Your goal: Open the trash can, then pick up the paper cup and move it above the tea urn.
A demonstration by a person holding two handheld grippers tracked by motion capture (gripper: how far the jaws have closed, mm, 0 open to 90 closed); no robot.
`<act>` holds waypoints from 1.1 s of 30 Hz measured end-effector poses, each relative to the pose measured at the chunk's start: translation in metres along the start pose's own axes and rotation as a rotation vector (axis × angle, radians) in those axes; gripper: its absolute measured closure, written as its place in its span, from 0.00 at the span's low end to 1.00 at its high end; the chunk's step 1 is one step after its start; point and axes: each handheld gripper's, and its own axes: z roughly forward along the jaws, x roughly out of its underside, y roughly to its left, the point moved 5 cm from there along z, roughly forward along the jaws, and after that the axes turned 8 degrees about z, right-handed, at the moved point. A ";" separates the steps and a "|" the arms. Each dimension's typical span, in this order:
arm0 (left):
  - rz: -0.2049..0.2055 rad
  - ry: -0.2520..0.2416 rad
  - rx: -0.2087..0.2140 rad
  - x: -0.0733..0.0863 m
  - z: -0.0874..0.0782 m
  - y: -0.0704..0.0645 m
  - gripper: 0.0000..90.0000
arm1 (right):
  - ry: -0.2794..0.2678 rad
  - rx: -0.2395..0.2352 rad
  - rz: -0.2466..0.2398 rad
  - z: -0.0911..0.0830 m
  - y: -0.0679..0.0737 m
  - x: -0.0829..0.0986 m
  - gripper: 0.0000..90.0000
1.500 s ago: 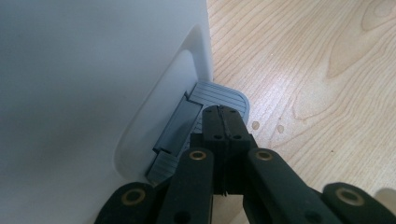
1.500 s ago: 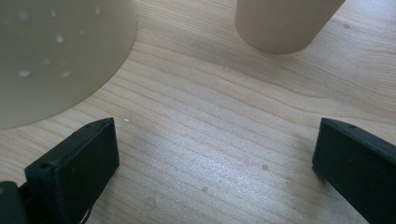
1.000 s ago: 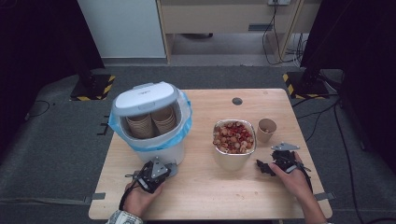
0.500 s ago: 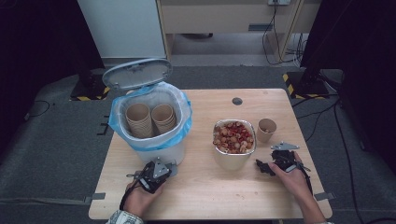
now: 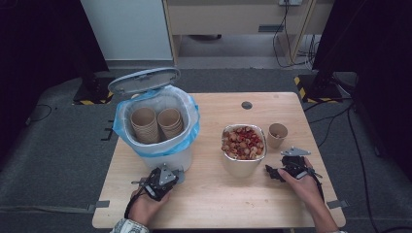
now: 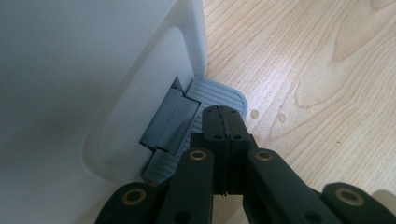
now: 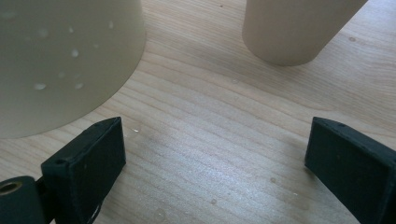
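Observation:
A white pedal bin (image 5: 167, 158) with a blue liner stands at the table's left, its grey lid (image 5: 144, 80) raised behind it. Two stacks of brown paper cups (image 5: 145, 124) sit inside. My left gripper (image 5: 171, 175) is shut and its tips rest on the bin's grey foot pedal (image 6: 219, 95); in the left gripper view the joined jaws (image 6: 224, 114) lie on the ribbed pedal against the bin wall (image 6: 70, 70). My right gripper (image 5: 272, 172) lies open on the wood, right of a bowl (image 5: 243, 167) of red and tan pieces. Nothing is between its jaws (image 7: 215, 140).
A single paper cup (image 5: 277, 134) stands right of the bowl, just beyond the right gripper; both rise close ahead in the right gripper view, the bowl (image 7: 60, 56) at left and the cup (image 7: 294, 28) at right. A dark round hole (image 5: 247, 105) marks the table's far side.
The bin's lid has swung from closed to fully raised, uncovering the cup stacks. Both hands and grippers have barely shifted.

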 end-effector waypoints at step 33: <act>0.002 0.000 0.003 0.000 0.000 0.000 1.00 | -0.112 0.040 0.078 -0.013 -0.012 -0.016 0.06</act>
